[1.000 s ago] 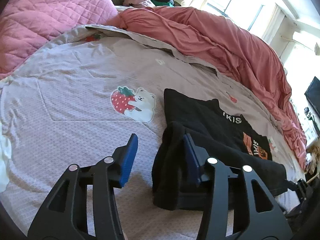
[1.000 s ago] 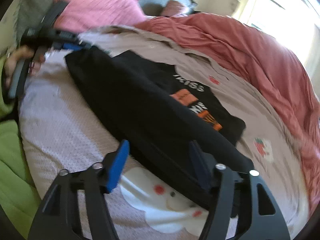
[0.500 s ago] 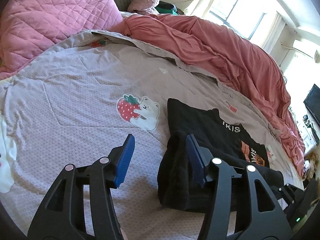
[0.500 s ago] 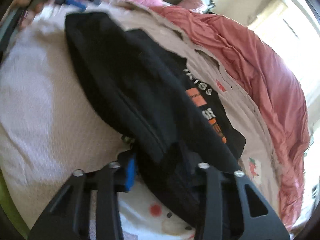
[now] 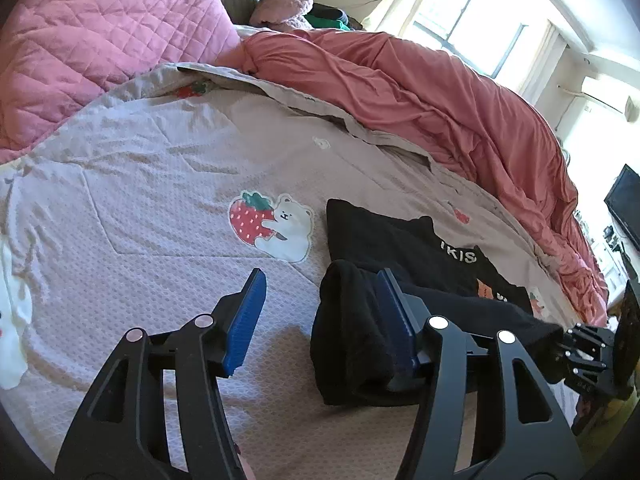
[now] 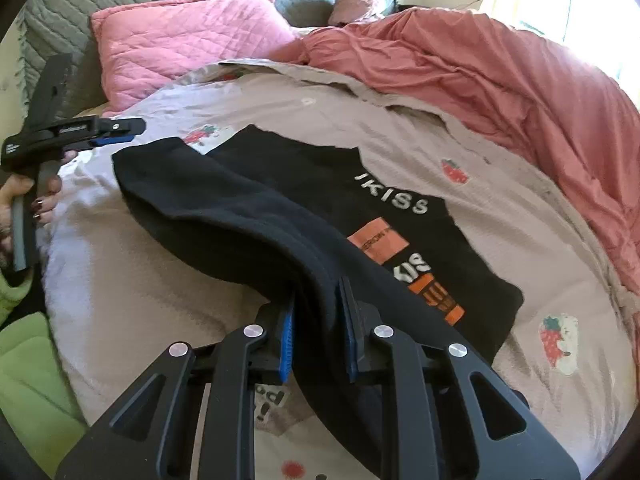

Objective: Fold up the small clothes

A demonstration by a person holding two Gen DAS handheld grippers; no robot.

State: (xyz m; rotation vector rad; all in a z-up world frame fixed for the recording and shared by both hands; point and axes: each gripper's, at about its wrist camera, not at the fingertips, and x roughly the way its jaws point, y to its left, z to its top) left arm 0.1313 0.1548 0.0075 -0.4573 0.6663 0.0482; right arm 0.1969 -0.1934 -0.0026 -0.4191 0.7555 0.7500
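Pink pillow (image 6: pixel 180 40) beside rumpled red duvet (image 6: pixel 500 72).

Two close fisheye views, each angled down along its own jaws over a bed (image 5: pixel 168 152). Both share the black shirt (image 6: pixel 320 200), pink pillow (image 5: pixel 100 40) and red quilt (image 6: pixel 500 80), seen from opposite ends of the shirt.
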